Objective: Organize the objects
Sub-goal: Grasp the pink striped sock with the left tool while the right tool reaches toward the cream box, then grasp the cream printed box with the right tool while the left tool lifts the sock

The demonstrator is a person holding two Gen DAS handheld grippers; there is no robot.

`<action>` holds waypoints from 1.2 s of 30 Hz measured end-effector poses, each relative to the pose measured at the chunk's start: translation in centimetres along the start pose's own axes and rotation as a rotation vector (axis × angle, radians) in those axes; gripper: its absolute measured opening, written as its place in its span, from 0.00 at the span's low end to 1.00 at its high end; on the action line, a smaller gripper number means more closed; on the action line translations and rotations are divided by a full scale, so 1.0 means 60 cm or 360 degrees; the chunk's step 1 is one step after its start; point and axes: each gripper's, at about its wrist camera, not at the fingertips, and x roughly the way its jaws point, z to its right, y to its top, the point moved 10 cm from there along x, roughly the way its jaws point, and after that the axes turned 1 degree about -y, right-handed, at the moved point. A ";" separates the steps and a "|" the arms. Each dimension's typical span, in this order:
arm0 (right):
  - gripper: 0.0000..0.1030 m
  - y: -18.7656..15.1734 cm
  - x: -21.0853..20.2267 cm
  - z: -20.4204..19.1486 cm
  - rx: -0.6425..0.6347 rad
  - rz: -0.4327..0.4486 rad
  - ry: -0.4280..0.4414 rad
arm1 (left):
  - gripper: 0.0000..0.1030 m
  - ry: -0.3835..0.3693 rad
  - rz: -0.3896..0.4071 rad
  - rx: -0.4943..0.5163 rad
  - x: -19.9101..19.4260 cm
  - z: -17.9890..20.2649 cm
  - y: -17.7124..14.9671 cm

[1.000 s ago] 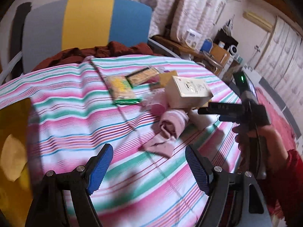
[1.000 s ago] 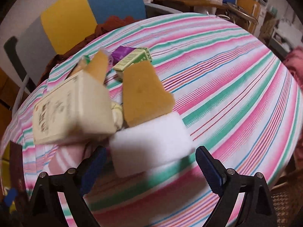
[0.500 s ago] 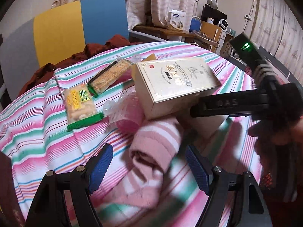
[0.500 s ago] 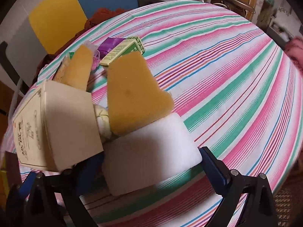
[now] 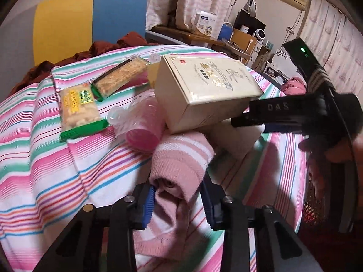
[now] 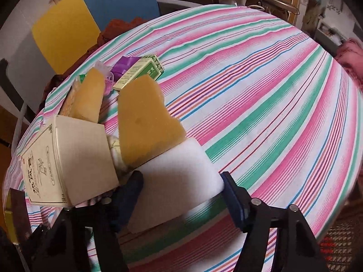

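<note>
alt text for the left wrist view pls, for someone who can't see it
The left claw is shut on a pink striped towel on a striped tablecloth. Just beyond lie a pink plastic cup, a cream box and two snack packets. At right, a hand holds the right claw around a white foam block.

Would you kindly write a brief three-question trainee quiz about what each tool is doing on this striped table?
1. True or false: the left tool is shut on the pink striped cloth.
2. What lies between the right tool's closing jaws: A) cream box, B) white foam block, C) green box?
3. Fill in: the cream box leans on the pink ____.

Key: 1 true; 2 B; 3 cup.
</note>
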 end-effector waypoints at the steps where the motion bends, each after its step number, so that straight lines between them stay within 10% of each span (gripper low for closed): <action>1: 0.58 0.001 -0.003 0.002 0.0000 0.0013 -0.0011 | 0.34 0.0005 0.0006 0.0006 -0.005 -0.001 -0.006; 14: 0.48 0.000 -0.020 0.040 0.0068 0.0051 -0.0010 | 0.32 -0.0028 0.0102 -0.0181 -0.086 -0.031 -0.065; 24: 0.74 -0.006 -0.013 0.042 0.0096 0.0036 -0.0036 | 0.32 -0.0035 0.0216 -0.0255 -0.148 -0.046 -0.074; 36: 0.82 -0.019 -0.027 0.024 0.0004 0.0074 -0.0049 | 0.32 -0.0047 0.0404 -0.0307 -0.243 -0.068 -0.067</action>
